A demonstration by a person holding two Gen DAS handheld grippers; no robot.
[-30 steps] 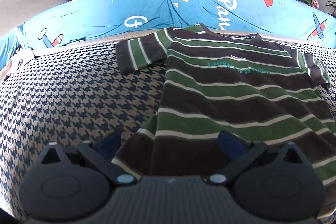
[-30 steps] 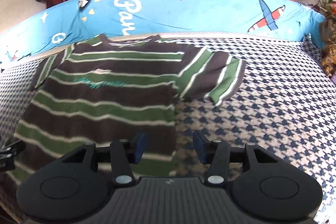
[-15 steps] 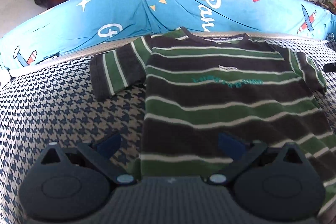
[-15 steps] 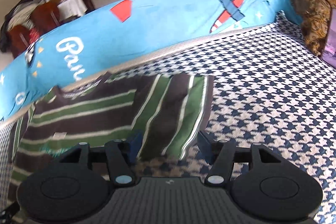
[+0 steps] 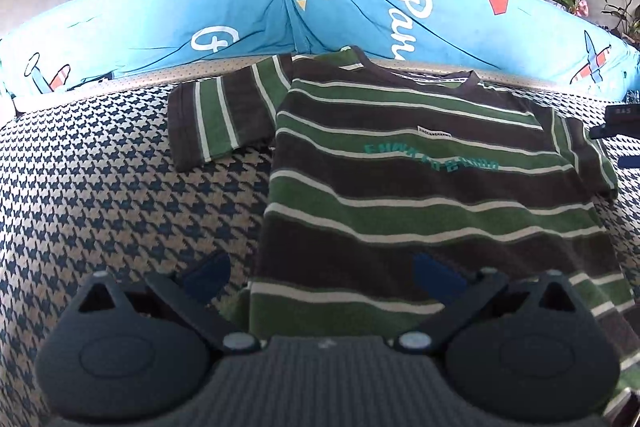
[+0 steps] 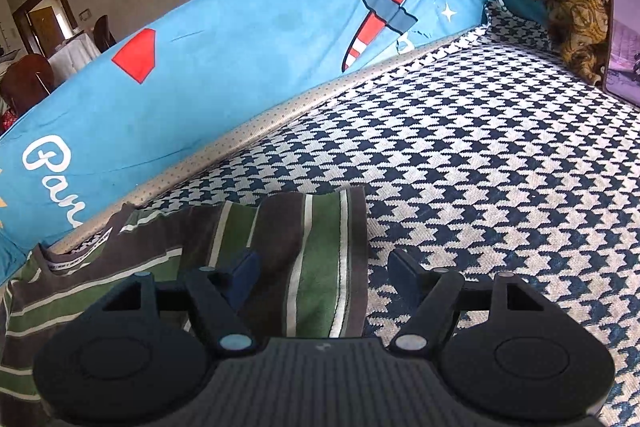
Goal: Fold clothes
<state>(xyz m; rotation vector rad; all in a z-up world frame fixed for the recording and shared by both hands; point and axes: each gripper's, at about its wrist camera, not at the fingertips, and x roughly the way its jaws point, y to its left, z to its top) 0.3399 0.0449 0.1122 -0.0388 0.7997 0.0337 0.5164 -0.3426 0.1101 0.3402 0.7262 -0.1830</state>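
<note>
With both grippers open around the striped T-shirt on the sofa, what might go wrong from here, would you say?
1. The right gripper straddles only the hem of the green-and-brown striped T-shirt's right sleeve; a shallow pinch could slip.
2. The left gripper is open over the T-shirt's lower left edge; closing may catch the navy-and-white houndstooth sofa cover too.
3. The collar lies against the blue printed back cushion, so the fold may skew.

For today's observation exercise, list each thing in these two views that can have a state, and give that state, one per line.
Green and brown striped T-shirt: spread flat, front up, unfolded.
T-shirt's left-view sleeve: laid out flat.
Left gripper: open, over the hem.
Right gripper: open, straddling the other sleeve.
Houndstooth sofa cover: smooth.
</note>
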